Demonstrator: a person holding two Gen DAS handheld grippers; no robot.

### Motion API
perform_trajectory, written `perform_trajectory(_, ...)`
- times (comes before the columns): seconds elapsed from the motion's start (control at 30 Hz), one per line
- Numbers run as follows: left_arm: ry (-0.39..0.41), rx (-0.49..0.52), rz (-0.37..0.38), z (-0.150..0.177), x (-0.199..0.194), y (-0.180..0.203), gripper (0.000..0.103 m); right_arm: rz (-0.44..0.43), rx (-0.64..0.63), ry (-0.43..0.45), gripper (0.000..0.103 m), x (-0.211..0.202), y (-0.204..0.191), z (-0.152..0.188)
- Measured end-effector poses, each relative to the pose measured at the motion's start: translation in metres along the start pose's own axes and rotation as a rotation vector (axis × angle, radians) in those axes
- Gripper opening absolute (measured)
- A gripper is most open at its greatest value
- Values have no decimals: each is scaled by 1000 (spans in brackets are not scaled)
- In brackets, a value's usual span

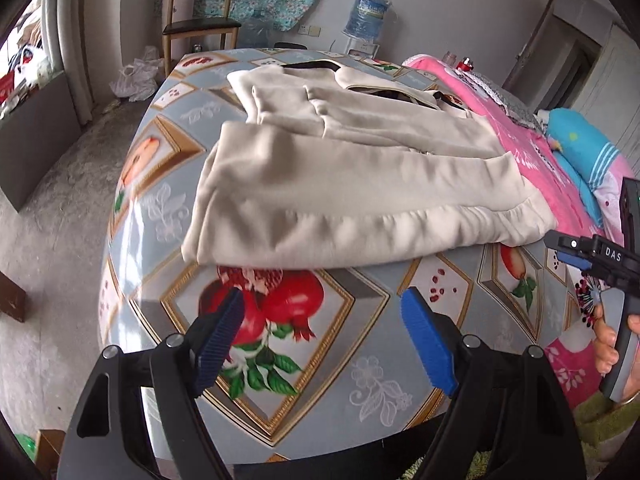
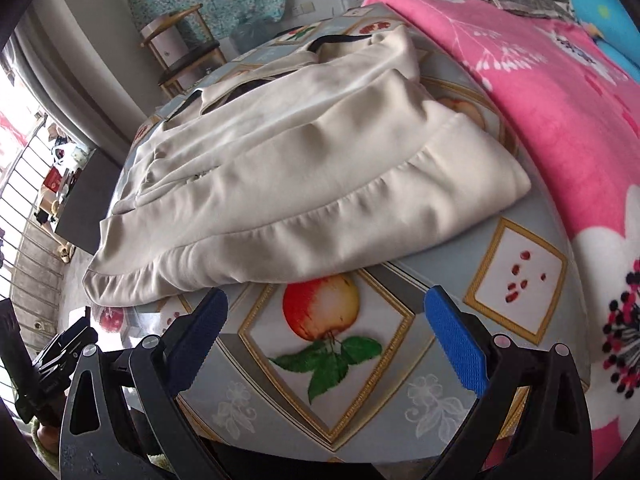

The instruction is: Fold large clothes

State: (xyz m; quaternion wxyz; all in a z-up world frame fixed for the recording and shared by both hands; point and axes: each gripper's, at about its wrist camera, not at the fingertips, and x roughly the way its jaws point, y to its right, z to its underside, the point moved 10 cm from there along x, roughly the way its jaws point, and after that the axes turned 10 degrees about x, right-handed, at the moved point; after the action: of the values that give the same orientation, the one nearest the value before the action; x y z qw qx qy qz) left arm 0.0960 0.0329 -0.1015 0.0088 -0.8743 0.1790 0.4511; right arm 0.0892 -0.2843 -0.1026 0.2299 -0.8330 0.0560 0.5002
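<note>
A large cream jacket (image 1: 352,184) lies folded on a table with a fruit-print cloth (image 1: 352,380); its sleeves are laid across the body and its hem faces me. It also shows in the right wrist view (image 2: 288,200). My left gripper (image 1: 324,308) is open and empty, a little short of the hem's near edge. My right gripper (image 2: 326,314) is open and empty, just before the hem on the right side. The right gripper's body also shows in the left wrist view (image 1: 600,264), and the left gripper's body shows in the right wrist view (image 2: 60,352).
A pink flowered blanket (image 2: 560,92) covers the table's right side, with a blue pillow (image 1: 580,148) on it. A wooden chair (image 1: 200,16) and a water bottle (image 1: 366,14) stand behind the table. The table's left edge drops to a concrete floor (image 1: 48,220).
</note>
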Motion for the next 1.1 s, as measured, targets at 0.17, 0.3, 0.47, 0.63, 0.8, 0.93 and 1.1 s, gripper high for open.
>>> perform_trajectory(0.17, 22, -107, 85, 12, 7, 3, 78, 21, 34, -20, 96, 1, 21, 11)
perform_trajectory(0.3, 56, -196, 151, 8, 14, -1, 78, 31, 43, -34, 95, 5, 28, 14)
perform_trajectory(0.47, 102, -273, 181, -7, 21, -11, 78, 26, 71, -24, 95, 8, 35, 10)
perform_trajectory(0.63, 139, -354, 176, -22, 28, -25, 78, 16, 124, -19, 96, 14, 46, 4)
perform_trajectory(0.8, 176, -426, 170, -31, 32, -37, 78, -42, 207, 20, 96, 17, 57, -12)
perform_trajectory(0.93, 199, -445, 162, -39, 35, -44, 78, -111, 301, 64, 96, 20, 64, -31)
perform_trajectory(1.1, 219, -447, 95, -48, 42, -48, 77, -148, 386, 122, 95, 23, 69, -52)
